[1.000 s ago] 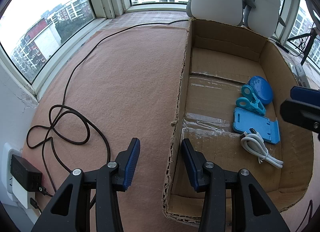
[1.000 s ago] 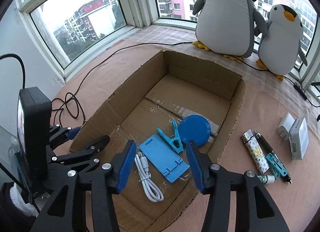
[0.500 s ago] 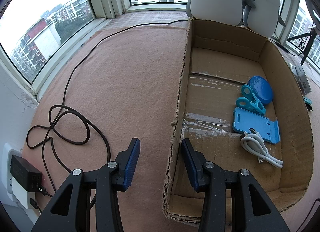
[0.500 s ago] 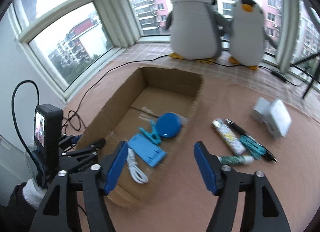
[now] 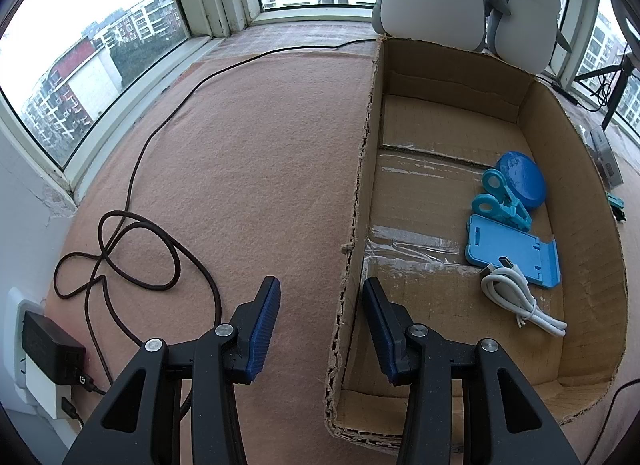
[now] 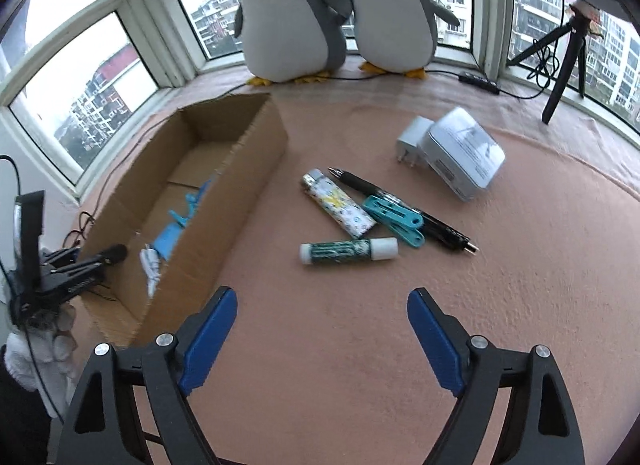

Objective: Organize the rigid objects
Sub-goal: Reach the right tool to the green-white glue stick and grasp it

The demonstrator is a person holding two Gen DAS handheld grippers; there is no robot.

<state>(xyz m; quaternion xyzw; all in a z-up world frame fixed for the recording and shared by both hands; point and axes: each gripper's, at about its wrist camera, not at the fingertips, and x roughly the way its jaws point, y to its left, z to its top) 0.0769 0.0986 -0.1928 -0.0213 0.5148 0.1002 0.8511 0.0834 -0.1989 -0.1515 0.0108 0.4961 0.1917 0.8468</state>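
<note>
A cardboard box (image 5: 576, 193) (image 6: 240, 185) holds a blue disc (image 5: 522, 179), a teal clip (image 5: 500, 201), a blue phone stand (image 5: 512, 249) and a white cable (image 5: 516, 297). My left gripper (image 5: 320, 305) is open and empty, straddling the box's left wall. My right gripper (image 6: 322, 329) is open wide and empty over the mat, right of the box. Ahead of it lie a green-and-white tube (image 6: 348, 251), a patterned lighter (image 6: 338, 203), a teal clip (image 6: 394, 221), a black pen (image 6: 404, 209), a white plug (image 6: 412, 141) and a grey tin (image 6: 462, 153).
Two plush penguins (image 6: 292, 13) (image 6: 394, 9) stand at the window behind the box. A dark cable (image 5: 120, 249) loops on the mat left of the box, to a wall adapter (image 5: 48, 349). A tripod (image 6: 568, 49) stands at the far right.
My right gripper has swung right, from over the box to the loose items on the mat, and its jaws have opened wider. My left gripper has not moved.
</note>
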